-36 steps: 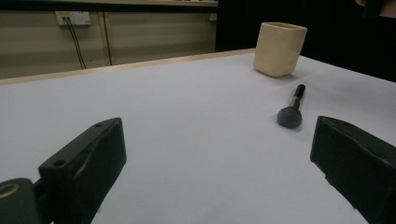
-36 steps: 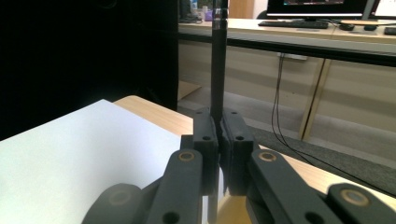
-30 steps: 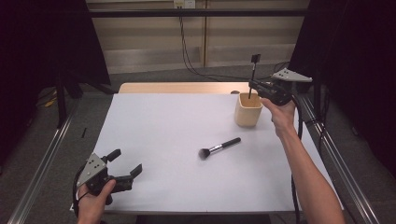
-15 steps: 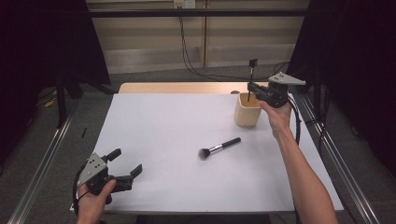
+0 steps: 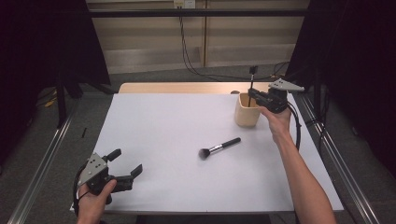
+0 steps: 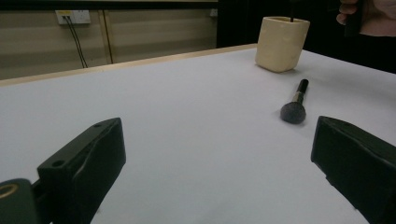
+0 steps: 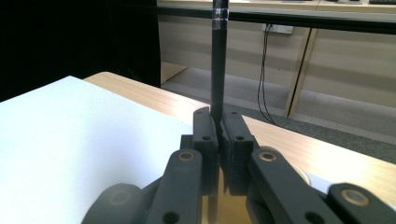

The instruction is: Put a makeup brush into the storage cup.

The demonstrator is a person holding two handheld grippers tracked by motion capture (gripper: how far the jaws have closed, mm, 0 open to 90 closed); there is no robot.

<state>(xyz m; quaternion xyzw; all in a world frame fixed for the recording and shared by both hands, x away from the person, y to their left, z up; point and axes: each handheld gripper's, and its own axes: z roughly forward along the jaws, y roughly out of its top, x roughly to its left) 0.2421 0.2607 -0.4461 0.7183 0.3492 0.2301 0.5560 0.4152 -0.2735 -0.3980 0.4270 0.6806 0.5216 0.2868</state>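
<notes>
A thin black brush stands upright with its lower end inside the cream cup at the table's far right. My right gripper is shut on its handle just above the rim. In the right gripper view the jaws pinch the dark handle. A black powder brush lies loose mid-table, its bristles toward the near left. My left gripper rests at the near left corner, open with nothing between its jaws. In the left gripper view, the loose brush and the cup lie ahead.
The white table top has a wooden strip along its far edge. Metal rails run along both sides. Cables hang from a wall socket behind the table.
My right gripper has sunk with the thin brush, bringing its lower end down into the cup. The left gripper and the loose brush have stayed put.
</notes>
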